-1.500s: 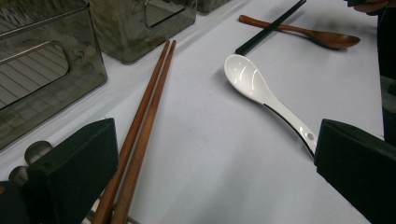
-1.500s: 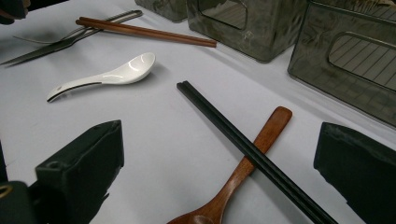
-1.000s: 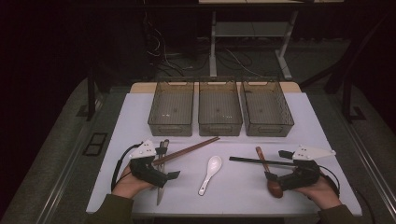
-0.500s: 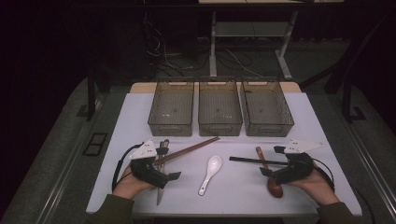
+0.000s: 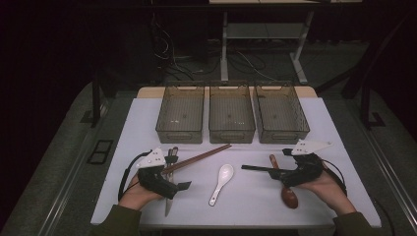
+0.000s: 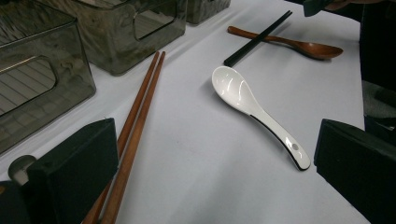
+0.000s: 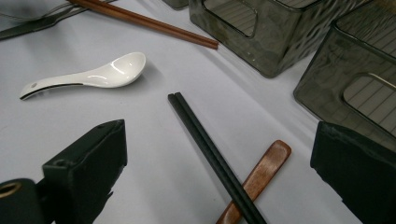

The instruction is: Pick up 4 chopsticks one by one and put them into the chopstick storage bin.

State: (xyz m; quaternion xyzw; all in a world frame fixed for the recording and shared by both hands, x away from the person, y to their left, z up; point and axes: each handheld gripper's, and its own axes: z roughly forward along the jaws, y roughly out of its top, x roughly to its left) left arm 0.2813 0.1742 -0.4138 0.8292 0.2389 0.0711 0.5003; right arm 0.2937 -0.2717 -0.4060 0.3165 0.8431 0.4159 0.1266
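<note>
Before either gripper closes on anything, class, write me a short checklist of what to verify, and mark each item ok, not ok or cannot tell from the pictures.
1. Left gripper open, jaws wide apart in its own view: ok.
2. Right gripper open, nothing between the jaws: ok.
3. Brown chopsticks lying together as a pair, running beside the left jaw: ok.
4. Black chopsticks free to lift alone: not ok, they cross over the wooden spoon.
5. White spoon apart from the other utensils: ok.
6. Three bins empty: ok, as far as the high view shows.
</note>
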